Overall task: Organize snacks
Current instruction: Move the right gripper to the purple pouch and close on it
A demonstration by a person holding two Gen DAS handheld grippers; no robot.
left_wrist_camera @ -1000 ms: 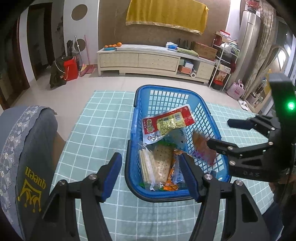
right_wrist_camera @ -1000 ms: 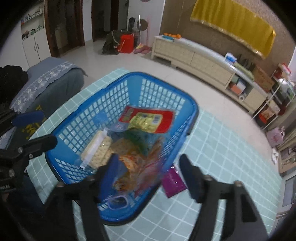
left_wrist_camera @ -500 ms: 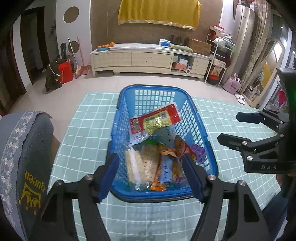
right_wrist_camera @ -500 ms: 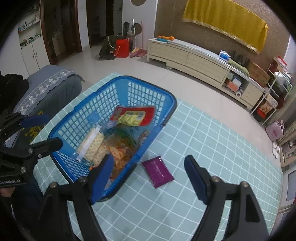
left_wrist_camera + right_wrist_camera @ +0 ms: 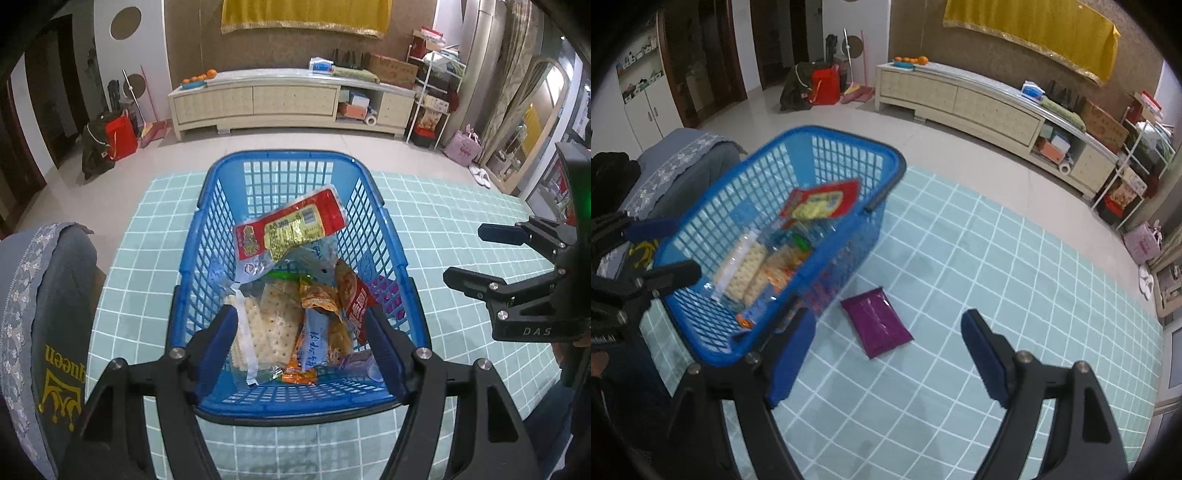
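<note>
A blue plastic basket (image 5: 295, 155) stands on the teal checked cloth and holds several snack packs. A red and yellow pack (image 5: 291, 229) leans on top, and a clear pack of crackers (image 5: 273, 325) lies below it. My left gripper (image 5: 301, 332) hangs open over the basket's near end with nothing between its pads. A purple packet (image 5: 875, 325) lies flat on the cloth just right of the basket (image 5: 831, 131). My right gripper (image 5: 886, 325) hovers open above it, apart from it. From the left wrist view the right gripper (image 5: 463, 254) is to the basket's right.
The teal checked cloth (image 5: 1015, 280) stretches right of the basket. A grey chair cover (image 5: 44, 332) with yellow lettering stands at the left. A long cream cabinet (image 5: 288, 103) lines the far wall across a tiled floor, with shelves and bags at the right.
My right gripper has moved right, off the basket, and now has the purple packet below it. A brown-red pack that was blurred in mid-air now lies in the basket. My left gripper shifted over the basket's middle.
</note>
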